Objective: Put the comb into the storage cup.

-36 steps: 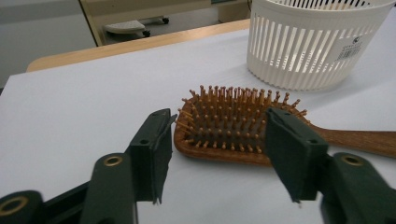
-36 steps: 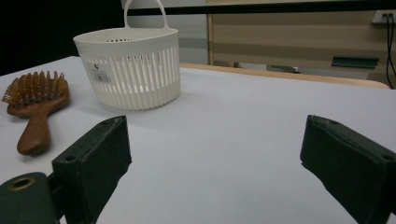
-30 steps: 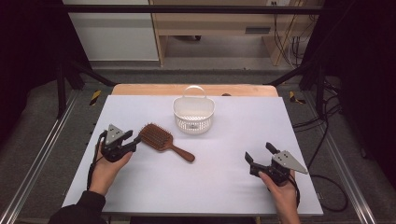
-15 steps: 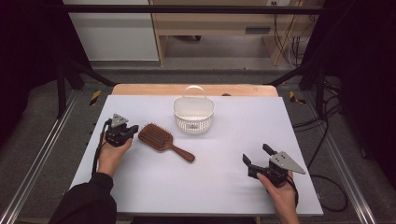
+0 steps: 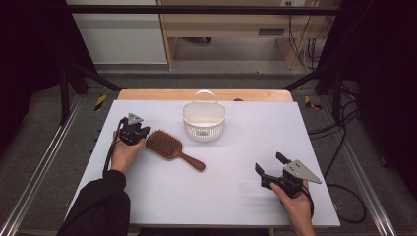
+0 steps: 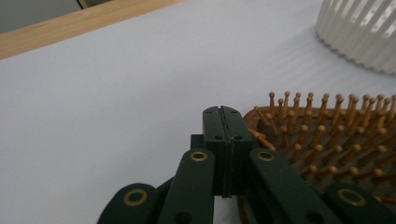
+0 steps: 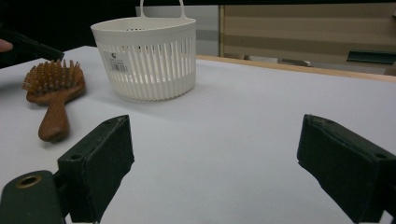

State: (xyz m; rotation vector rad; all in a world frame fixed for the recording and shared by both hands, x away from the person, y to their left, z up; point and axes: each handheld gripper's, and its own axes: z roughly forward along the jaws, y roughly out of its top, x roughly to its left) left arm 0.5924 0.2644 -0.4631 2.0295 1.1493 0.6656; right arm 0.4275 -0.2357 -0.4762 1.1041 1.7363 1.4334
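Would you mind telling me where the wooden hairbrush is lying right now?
In the high view the hairbrush lies bristles-up left of the table's centre, just in front-left of the white basket, with the shut left claw at its head's left edge.

We look down on a white table with a wooden far edge — grey floor around it, a pale wooden bench beyond, cables hanging — dark drapes at both sides.
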